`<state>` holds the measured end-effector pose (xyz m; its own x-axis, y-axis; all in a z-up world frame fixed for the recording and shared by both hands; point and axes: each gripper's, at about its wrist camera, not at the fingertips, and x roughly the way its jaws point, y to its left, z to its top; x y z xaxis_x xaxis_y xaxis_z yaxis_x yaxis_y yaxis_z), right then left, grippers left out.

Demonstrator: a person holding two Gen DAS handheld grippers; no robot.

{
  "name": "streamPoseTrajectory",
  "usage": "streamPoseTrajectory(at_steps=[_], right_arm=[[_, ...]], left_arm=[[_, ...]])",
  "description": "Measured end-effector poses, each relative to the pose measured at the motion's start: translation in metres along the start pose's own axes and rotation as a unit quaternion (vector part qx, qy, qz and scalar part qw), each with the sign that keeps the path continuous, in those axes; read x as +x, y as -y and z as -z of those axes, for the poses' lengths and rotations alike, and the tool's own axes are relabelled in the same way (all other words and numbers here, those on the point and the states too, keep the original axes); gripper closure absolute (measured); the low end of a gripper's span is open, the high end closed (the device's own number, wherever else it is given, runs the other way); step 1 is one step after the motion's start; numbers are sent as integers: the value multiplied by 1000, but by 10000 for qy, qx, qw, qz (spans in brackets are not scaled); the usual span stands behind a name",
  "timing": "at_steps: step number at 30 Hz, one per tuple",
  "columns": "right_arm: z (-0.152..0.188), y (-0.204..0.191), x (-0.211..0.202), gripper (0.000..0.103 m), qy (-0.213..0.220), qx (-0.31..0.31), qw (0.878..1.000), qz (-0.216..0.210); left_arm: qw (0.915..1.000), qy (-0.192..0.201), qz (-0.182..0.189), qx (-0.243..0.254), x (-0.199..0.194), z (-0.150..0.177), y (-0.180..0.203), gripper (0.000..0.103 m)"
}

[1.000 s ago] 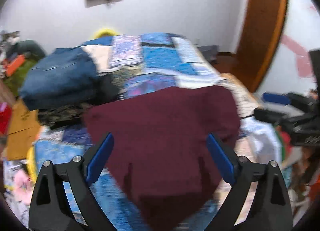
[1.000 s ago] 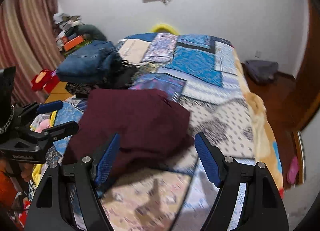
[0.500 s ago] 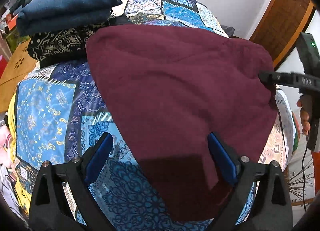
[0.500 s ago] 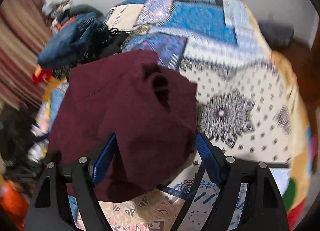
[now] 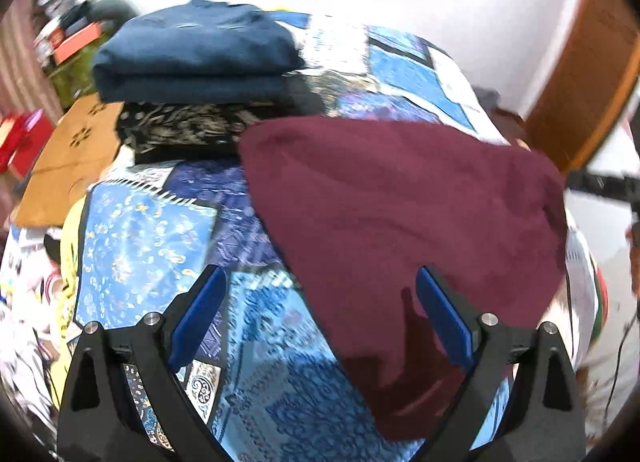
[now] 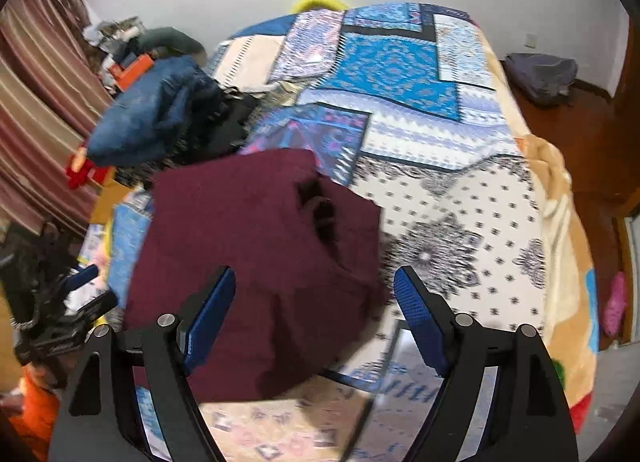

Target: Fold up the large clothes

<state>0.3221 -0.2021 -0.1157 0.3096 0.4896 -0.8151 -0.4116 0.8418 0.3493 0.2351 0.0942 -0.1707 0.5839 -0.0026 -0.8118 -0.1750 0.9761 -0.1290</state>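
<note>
A folded maroon garment (image 5: 400, 230) lies on the patchwork bedspread (image 5: 152, 230); it also shows in the right wrist view (image 6: 248, 246), with a dark crease near its far edge. My left gripper (image 5: 320, 294) is open and empty above the garment's near left edge. My right gripper (image 6: 314, 294) is open and empty above the garment's near right part. A stack of folded clothes, a blue garment (image 5: 196, 54) on a black patterned one (image 5: 180, 130), sits behind the maroon one.
The bedspread (image 6: 440, 190) covers the bed to the right of the garment. Clutter and a striped curtain (image 6: 36, 102) stand at the left. A dark bag (image 6: 540, 74) lies on the wooden floor at the far right. The other gripper (image 6: 64, 326) shows at lower left.
Both grippers have pulled back and tilted up from the maroon garment, so more of the room shows. The garment lies still on the bed. Both jaws stay open.
</note>
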Motion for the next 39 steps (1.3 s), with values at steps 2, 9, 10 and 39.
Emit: streamPoseTrajectory(at_steps=[2, 9, 10, 39], right_arm=[[-3, -2, 10, 23, -112, 63, 9998, -174], [3, 35, 57, 16, -734, 845, 9916, -651], [4, 41, 60, 14, -807, 1029, 9882, -794], [-9, 36, 81, 53, -1019, 1049, 9831, -1099]], left_arm=[[9990, -156, 179, -381, 10, -3, -10, 7], [9720, -1152, 1358, -1531, 71, 5, -32, 7], [9688, -1186, 1472, -1601, 74, 5, -33, 7], [9627, -888, 1937, -1666, 86, -24, -31, 58]])
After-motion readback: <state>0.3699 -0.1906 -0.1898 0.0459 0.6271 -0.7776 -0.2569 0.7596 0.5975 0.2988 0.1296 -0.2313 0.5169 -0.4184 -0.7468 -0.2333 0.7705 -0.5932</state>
